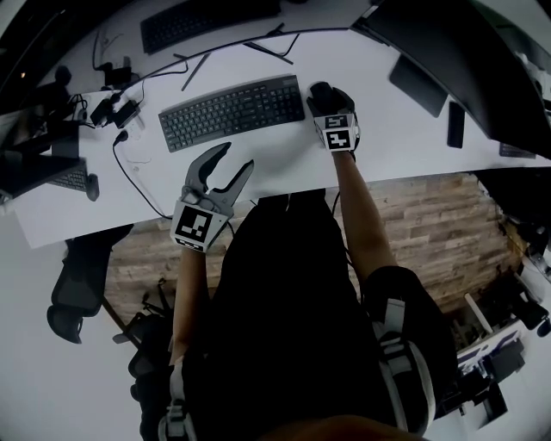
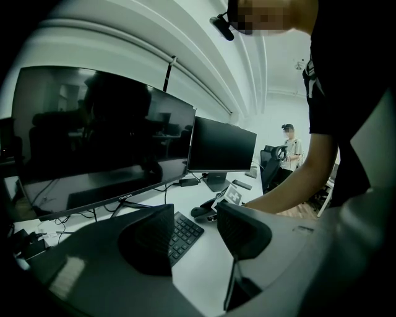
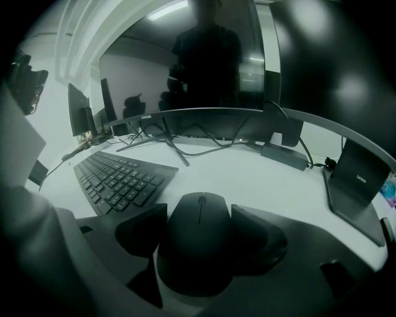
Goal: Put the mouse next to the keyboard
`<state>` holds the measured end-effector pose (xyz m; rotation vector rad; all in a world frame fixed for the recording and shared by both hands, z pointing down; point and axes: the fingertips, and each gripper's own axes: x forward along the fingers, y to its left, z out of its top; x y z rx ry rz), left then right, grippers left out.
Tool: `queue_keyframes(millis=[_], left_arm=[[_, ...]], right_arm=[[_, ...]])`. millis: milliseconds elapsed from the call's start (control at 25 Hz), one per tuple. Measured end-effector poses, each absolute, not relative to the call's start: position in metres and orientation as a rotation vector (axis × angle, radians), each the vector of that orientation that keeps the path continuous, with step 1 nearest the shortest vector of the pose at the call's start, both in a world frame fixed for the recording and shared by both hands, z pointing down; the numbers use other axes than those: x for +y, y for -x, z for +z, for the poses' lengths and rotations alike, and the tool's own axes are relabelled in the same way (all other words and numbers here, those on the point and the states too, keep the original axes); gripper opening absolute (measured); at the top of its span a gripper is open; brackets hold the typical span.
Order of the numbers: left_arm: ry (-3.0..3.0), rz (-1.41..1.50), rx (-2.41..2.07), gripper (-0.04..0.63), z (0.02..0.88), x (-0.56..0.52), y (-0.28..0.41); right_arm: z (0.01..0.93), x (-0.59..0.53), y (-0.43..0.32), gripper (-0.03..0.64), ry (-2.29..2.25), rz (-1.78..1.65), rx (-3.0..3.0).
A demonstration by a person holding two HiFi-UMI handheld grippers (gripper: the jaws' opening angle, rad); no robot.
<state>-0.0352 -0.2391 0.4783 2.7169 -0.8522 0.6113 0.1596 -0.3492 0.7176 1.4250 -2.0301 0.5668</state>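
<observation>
Your right tongs (image 1: 324,96) sit spread around the mouse (image 1: 320,90), which rests on the white desk (image 1: 387,116) just right of the keyboard (image 1: 232,110), centre frame. Your left tongs (image 1: 238,157) hang apart and empty at the desk's near edge. Wood floor (image 1: 430,224) shows below.

1. A long white desk (image 1: 387,129) runs across the far side, with a wood-plank floor (image 1: 430,232) on its near side.
2. A dark office chair (image 1: 73,297) stands at the near left.
3. Wide dark monitors (image 2: 99,148) line the desk's far edge.
4. The ceiling (image 2: 185,43) is white and ribbed; a bright strip (image 3: 167,9) overhead, perhaps a reflected lamp, glows pale.
</observation>
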Motion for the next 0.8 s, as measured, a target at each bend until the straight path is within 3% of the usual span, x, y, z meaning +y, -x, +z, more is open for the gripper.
queue_keyframes(millis=[200, 800], left_arm=[[-2.727, 0.59, -0.863, 0.206, 0.474, -0.233, 0.036], [-2.77, 0.522, -0.883, 0.206, 0.461, -0.209, 0.056]], right_arm=[[0.715, -0.344, -0.154, 0.362, -1.397, 0.536, -2.068], [0.687, -0.314, -0.154, 0.354, -1.445, 0.455, -2.053]])
